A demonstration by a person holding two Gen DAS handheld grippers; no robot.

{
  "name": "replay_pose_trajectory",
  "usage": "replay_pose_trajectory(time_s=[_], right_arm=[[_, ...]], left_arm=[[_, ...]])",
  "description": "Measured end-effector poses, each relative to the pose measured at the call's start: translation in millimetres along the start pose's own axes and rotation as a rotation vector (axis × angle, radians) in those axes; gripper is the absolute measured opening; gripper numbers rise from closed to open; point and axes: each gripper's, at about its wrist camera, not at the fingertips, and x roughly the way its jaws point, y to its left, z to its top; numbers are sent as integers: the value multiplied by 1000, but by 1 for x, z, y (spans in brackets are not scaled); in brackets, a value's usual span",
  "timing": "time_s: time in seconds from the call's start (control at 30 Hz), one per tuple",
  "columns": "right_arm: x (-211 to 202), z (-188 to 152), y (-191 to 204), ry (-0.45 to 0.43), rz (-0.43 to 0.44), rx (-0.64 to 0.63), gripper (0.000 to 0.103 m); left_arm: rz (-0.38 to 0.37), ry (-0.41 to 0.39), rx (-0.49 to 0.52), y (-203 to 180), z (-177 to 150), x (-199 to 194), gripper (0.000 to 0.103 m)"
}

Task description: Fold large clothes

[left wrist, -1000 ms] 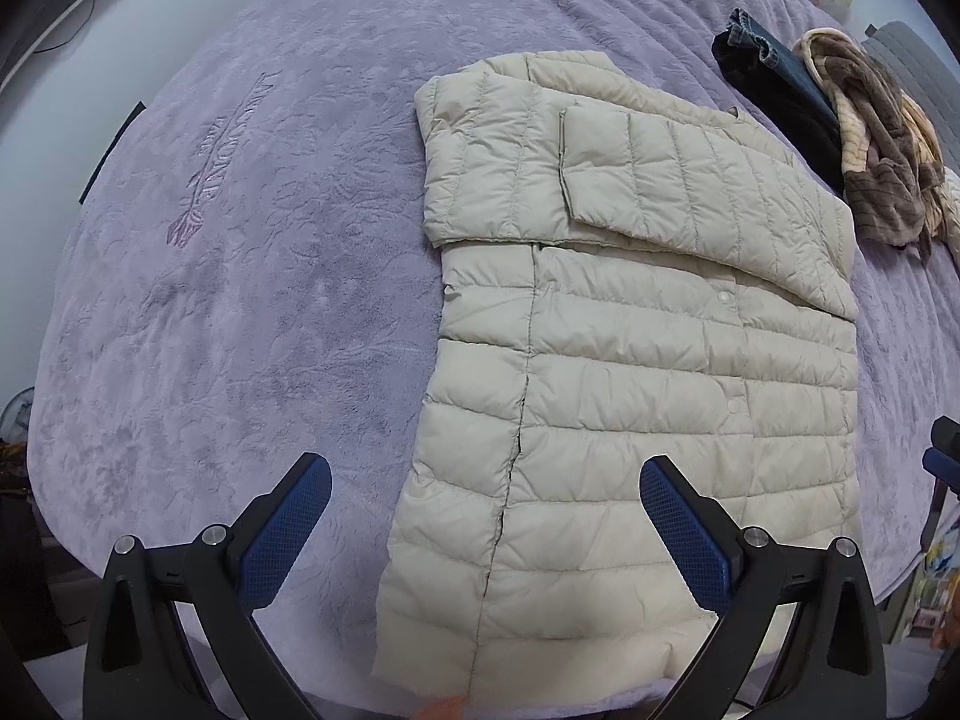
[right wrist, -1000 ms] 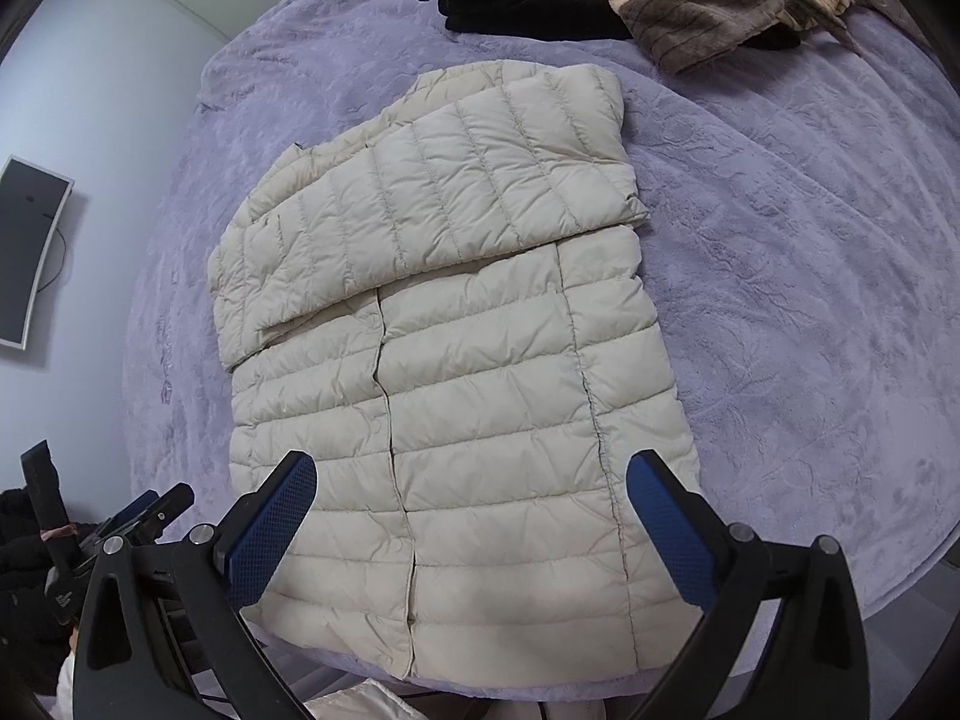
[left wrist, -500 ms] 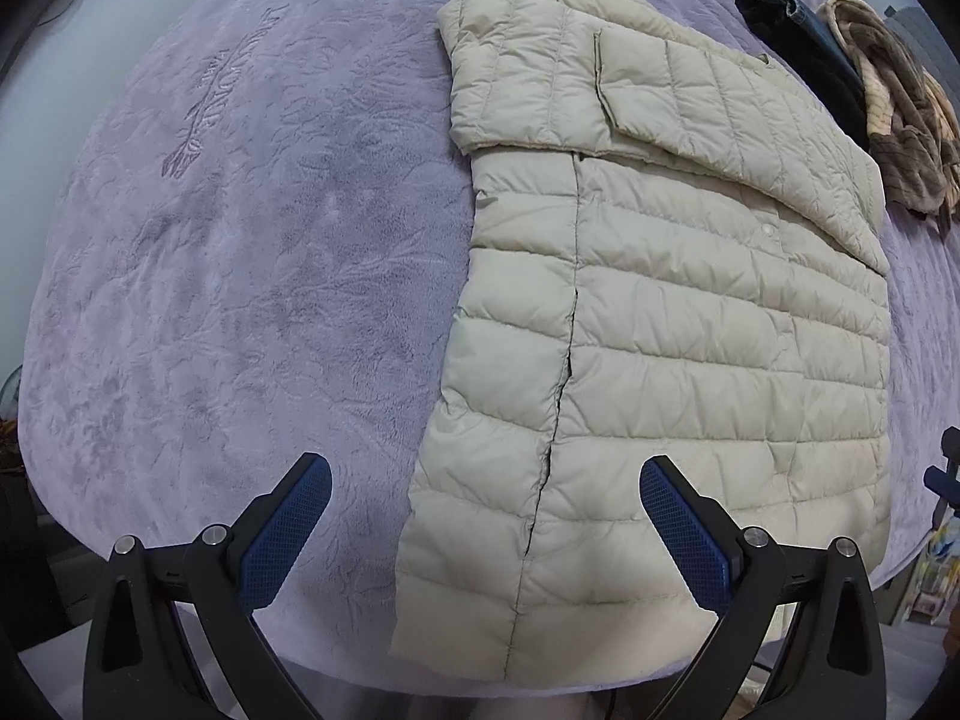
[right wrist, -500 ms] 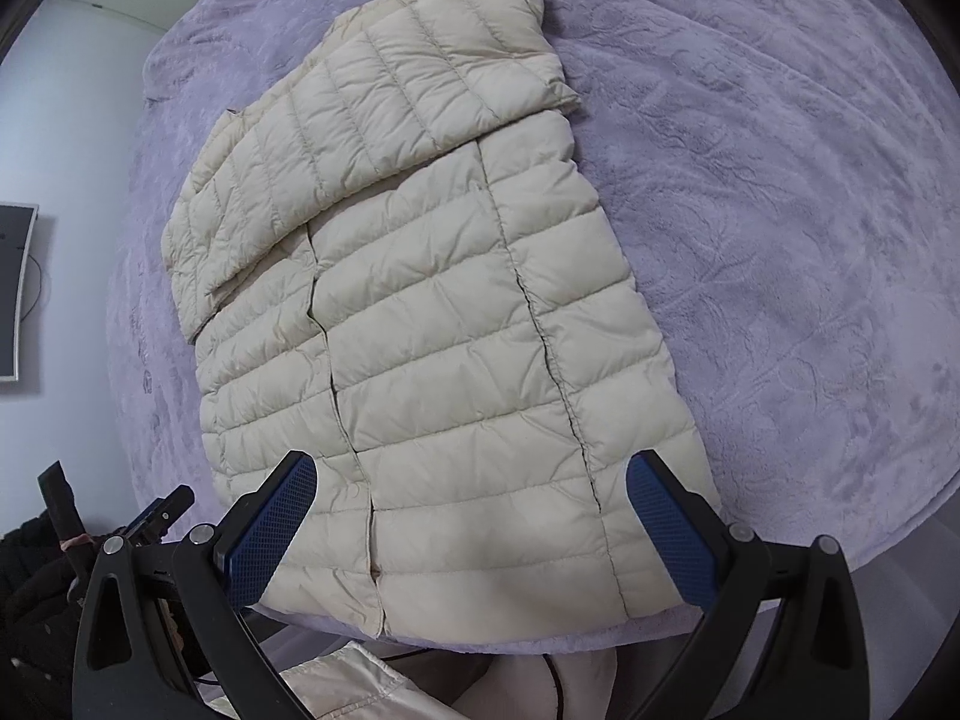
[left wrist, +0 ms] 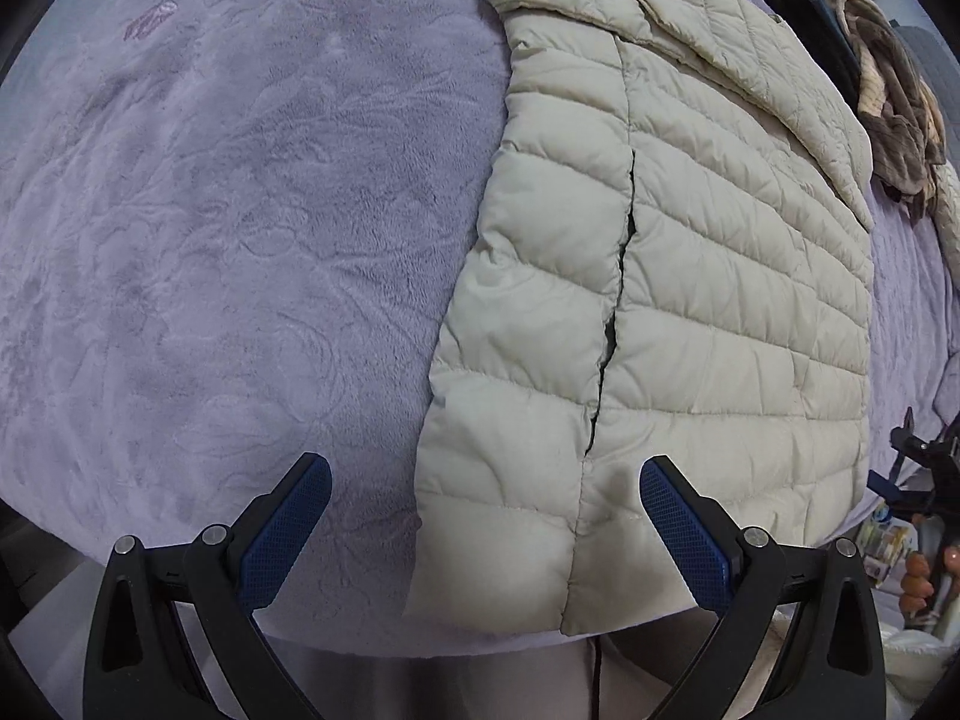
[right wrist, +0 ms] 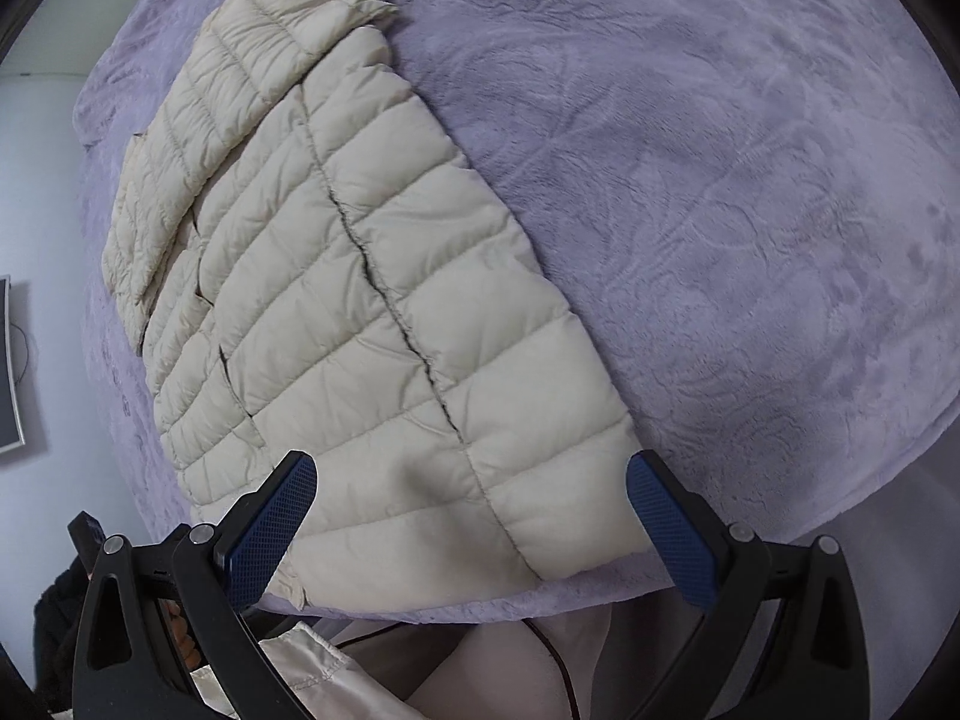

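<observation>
A cream quilted puffer jacket [left wrist: 690, 276] lies flat on a lilac plush bedspread [left wrist: 240, 228], sleeves folded across its chest, hem at the near bed edge. My left gripper [left wrist: 486, 528] is open and empty, just above the hem's left corner. In the right wrist view the jacket [right wrist: 360, 300] runs away to the upper left. My right gripper [right wrist: 471, 525] is open and empty over the hem's right corner. Neither gripper touches the fabric.
A pile of dark jeans and brown striped clothes [left wrist: 888, 96] lies at the far right of the bed. The bedspread [right wrist: 720, 210] stretches wide beside the jacket. More pale fabric [right wrist: 300, 660] sits below the bed edge. The other gripper [left wrist: 924, 468] shows at right.
Both grippers have come down and closer to the jacket's hem; the jacket now fills more of each view. Both stay open. The jacket has not moved.
</observation>
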Motion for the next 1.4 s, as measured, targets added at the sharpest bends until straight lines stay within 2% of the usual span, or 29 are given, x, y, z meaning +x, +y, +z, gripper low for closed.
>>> replay_pose_trajectory(time_s=[0.2, 0.37, 0.6, 0.77, 1.03, 1.2, 1.27, 1.3, 1.33, 1.37, 1.4], right_arm=[[8, -8, -38, 6, 6, 89, 103], [18, -15, -53, 20, 156, 181, 103], [31, -11, -37, 52, 340, 191, 103], [39, -14, -12, 72, 429, 189, 103], [44, -15, -5, 101, 430, 179, 103], [34, -16, -9, 88, 435, 154, 103], [31, -17, -5, 83, 419, 143, 96], [32, -17, -4, 85, 410, 144, 85], [33, -17, -4, 90, 403, 150, 68], [34, -16, -6, 94, 398, 160, 62], [36, -16, -8, 97, 395, 172, 56]], left_arm=[[-119, 84, -54, 16, -4, 20, 103], [-180, 89, -85, 22, 0, 24, 103], [-243, 100, -49, 7, 0, 22, 103], [-251, 120, -9, -12, 0, 28, 103], [-203, 152, 37, -27, -2, 37, 103], [-181, 149, 25, -33, -1, 36, 90], [-192, 149, 16, -27, -1, 33, 77], [-198, 149, 9, -26, -1, 32, 75], [-207, 149, 4, -23, 0, 31, 67], [-213, 153, -1, -21, 0, 31, 61], [-214, 160, -4, -19, 0, 30, 61]])
